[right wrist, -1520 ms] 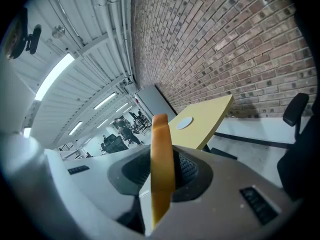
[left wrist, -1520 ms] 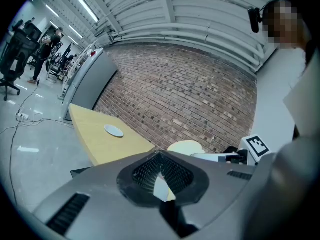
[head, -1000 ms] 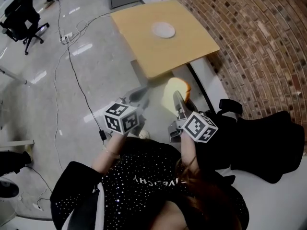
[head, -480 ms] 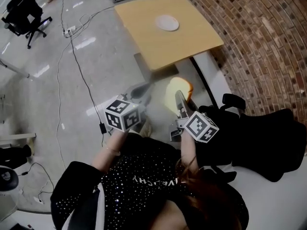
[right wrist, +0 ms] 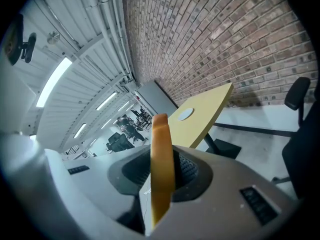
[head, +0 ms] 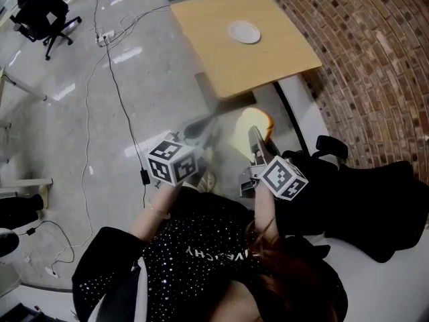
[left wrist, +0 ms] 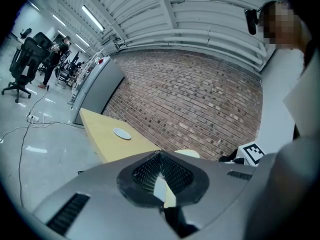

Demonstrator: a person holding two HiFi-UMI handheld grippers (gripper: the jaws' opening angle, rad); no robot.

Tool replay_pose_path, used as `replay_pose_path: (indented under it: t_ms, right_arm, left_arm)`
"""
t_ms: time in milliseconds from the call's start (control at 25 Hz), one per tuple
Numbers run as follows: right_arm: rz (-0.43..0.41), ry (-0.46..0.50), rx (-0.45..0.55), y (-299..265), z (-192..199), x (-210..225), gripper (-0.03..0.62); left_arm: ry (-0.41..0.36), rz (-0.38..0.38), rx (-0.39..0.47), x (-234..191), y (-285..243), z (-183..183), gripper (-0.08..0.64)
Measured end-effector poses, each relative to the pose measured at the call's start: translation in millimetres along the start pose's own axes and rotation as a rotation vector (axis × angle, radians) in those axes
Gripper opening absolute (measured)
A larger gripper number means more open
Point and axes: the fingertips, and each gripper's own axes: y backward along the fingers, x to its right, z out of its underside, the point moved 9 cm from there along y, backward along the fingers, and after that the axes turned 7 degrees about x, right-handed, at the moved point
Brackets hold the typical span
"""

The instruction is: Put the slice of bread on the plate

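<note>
A slice of bread [head: 248, 127], pale with a tan crust, stands on edge between the jaws of my right gripper [head: 254, 137], which is shut on it. The right gripper view shows the slice edge-on [right wrist: 162, 164], upright in the right gripper [right wrist: 161, 139]. Well ahead, a small white plate [head: 244, 31] lies on a light wooden table [head: 221, 59], also visible as the plate [right wrist: 185, 114] and the plate [left wrist: 121, 133]. My left gripper [head: 199, 127] hangs level beside the right one, jaws shut on nothing [left wrist: 160, 155]. Both grippers are short of the table, over the floor.
A brick wall [head: 375, 52] runs along the right. A black office chair [head: 355, 193] stands close at my right. Cables [head: 114, 106] trail across the glossy floor at left, and another black chair [head: 47, 9] stands far left.
The table and plate have shifted a little right and lower in the head view, slightly nearer. Both grippers keep their pose, and the bread stays clamped in the right one.
</note>
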Motion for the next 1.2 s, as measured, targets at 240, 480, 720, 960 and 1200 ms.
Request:
replay_pose_path:
  t_ms: [240,480,720,960,1200]
  right_arm:
    - [-0.01,-0.003,-0.003,-13.0,-5.9,-1.1,0.098]
    - [-0.009,-0.003,0.002,-34.0,-19.6,5.8,0.098]
    - [-0.001,-0.002,-0.003,-62.6,-40.6,15.8,0.098]
    - [0.015,-0.012,-0.01,-102.3,-67.5,27.1,0.098]
    - [0.02,-0.024,-0.019,-149.0,-90.8,37.1,0.098]
  left_arm:
    - [0.0,-0.011,-0.001,-4.2,-7.0,-5.6,0.009]
    - [0.002,-0.002,-0.002,-13.2,-31.8,-13.1,0.009]
    - [0.015,0.003,-0.004,-27.3,-68.6,-24.4,0.009]
    - [0.028,0.011,-0.017,-43.4,-112.7,-39.9,0.009]
    - [0.034,0.012,-0.036,-68.1,-158.0,-57.9,0.009]
